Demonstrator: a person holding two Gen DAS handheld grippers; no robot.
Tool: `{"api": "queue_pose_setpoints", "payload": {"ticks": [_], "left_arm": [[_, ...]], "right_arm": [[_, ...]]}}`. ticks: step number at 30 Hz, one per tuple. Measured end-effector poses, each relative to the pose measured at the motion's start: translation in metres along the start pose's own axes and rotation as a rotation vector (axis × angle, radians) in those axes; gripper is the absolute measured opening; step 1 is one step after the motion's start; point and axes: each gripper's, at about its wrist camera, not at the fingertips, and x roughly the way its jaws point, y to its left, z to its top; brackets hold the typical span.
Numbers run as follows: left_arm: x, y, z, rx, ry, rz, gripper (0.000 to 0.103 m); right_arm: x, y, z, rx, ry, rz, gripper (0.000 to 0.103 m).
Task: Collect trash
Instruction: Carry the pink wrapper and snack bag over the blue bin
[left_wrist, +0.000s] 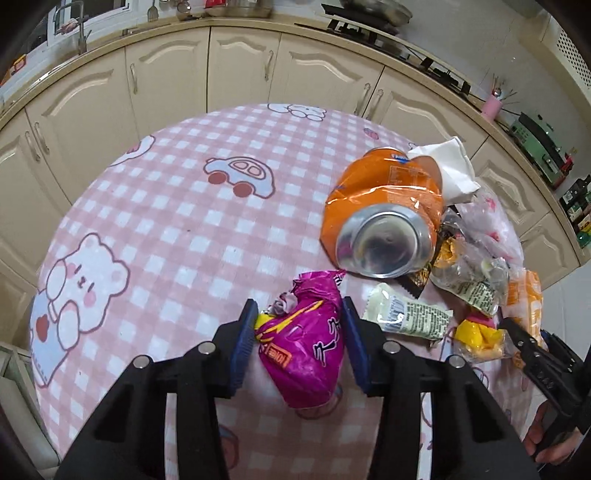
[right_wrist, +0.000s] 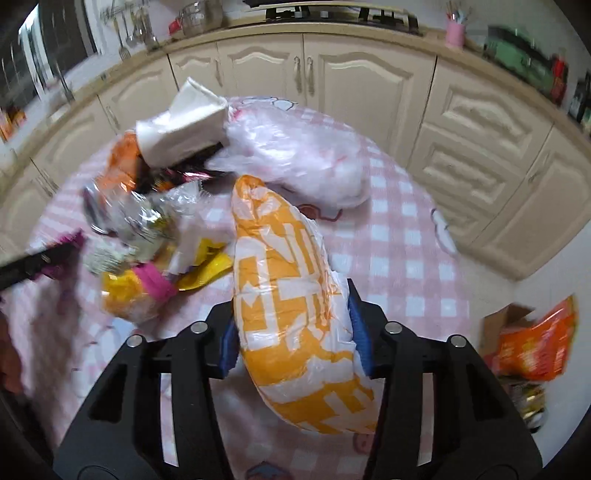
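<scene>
My left gripper (left_wrist: 300, 325) is shut on a magenta snack wrapper (left_wrist: 306, 343), held just over the pink checked tablecloth (left_wrist: 177, 221). My right gripper (right_wrist: 291, 325) is shut on an orange-and-white plastic bag (right_wrist: 291, 317), which also shows in the left wrist view (left_wrist: 526, 299). Between them lies a trash pile: a crushed orange can (left_wrist: 384, 221), a white tissue (left_wrist: 450, 166), a white sachet (left_wrist: 406, 314), a clear crinkled wrapper (left_wrist: 469, 273) and a yellow wrapper (left_wrist: 476, 336).
A clear pinkish plastic bag (right_wrist: 303, 155) lies at the table's far side. An orange packet in a cardboard box (right_wrist: 532, 347) sits on the floor to the right. Cream kitchen cabinets (left_wrist: 236, 66) curve round behind the table.
</scene>
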Motion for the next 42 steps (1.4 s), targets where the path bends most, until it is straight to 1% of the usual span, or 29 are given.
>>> {"api": "queue_pose_setpoints", "payload": {"ticks": [1, 4, 9, 13, 17, 21, 27, 32, 36, 39, 42], "left_arm": [[-0.003, 0.000, -0.001, 0.003, -0.008, 0.008, 0.045], [-0.014, -0.002, -0.007, 0.014, -0.033, 0.020, 0.045], [-0.033, -0.009, -0.017, 0.031, -0.055, 0.006, 0.045], [-0.049, -0.022, -0.028, 0.052, -0.075, -0.009, 0.045], [-0.066, -0.041, -0.040, 0.088, -0.092, -0.038, 0.045], [-0.078, -0.061, -0.050, 0.111, -0.111, -0.049, 0.045], [-0.090, -0.104, -0.063, 0.176, -0.124, -0.103, 0.045], [-0.093, -0.145, -0.073, 0.227, -0.113, -0.161, 0.045], [-0.092, -0.187, -0.086, 0.283, -0.086, -0.222, 0.045], [-0.087, -0.217, -0.096, 0.335, -0.060, -0.246, 0.045], [-0.080, -0.256, -0.109, 0.394, -0.024, -0.277, 0.045]], "right_arm": [[-0.004, -0.002, -0.001, 0.008, -0.004, 0.011, 0.047], [-0.016, -0.005, -0.005, 0.012, -0.028, -0.001, 0.047], [-0.038, -0.007, -0.012, 0.022, -0.051, 0.012, 0.047], [-0.054, -0.011, -0.020, 0.040, -0.067, 0.029, 0.047], [-0.068, -0.020, -0.028, 0.063, -0.082, 0.021, 0.047], [-0.081, -0.037, -0.037, 0.106, -0.094, 0.008, 0.048], [-0.097, -0.076, -0.053, 0.186, -0.109, -0.026, 0.048], [-0.109, -0.118, -0.074, 0.272, -0.111, -0.066, 0.050], [-0.120, -0.153, -0.092, 0.347, -0.112, -0.092, 0.050], [-0.124, -0.182, -0.108, 0.413, -0.111, -0.112, 0.050], [-0.127, -0.209, -0.123, 0.469, -0.104, -0.130, 0.050]]}}
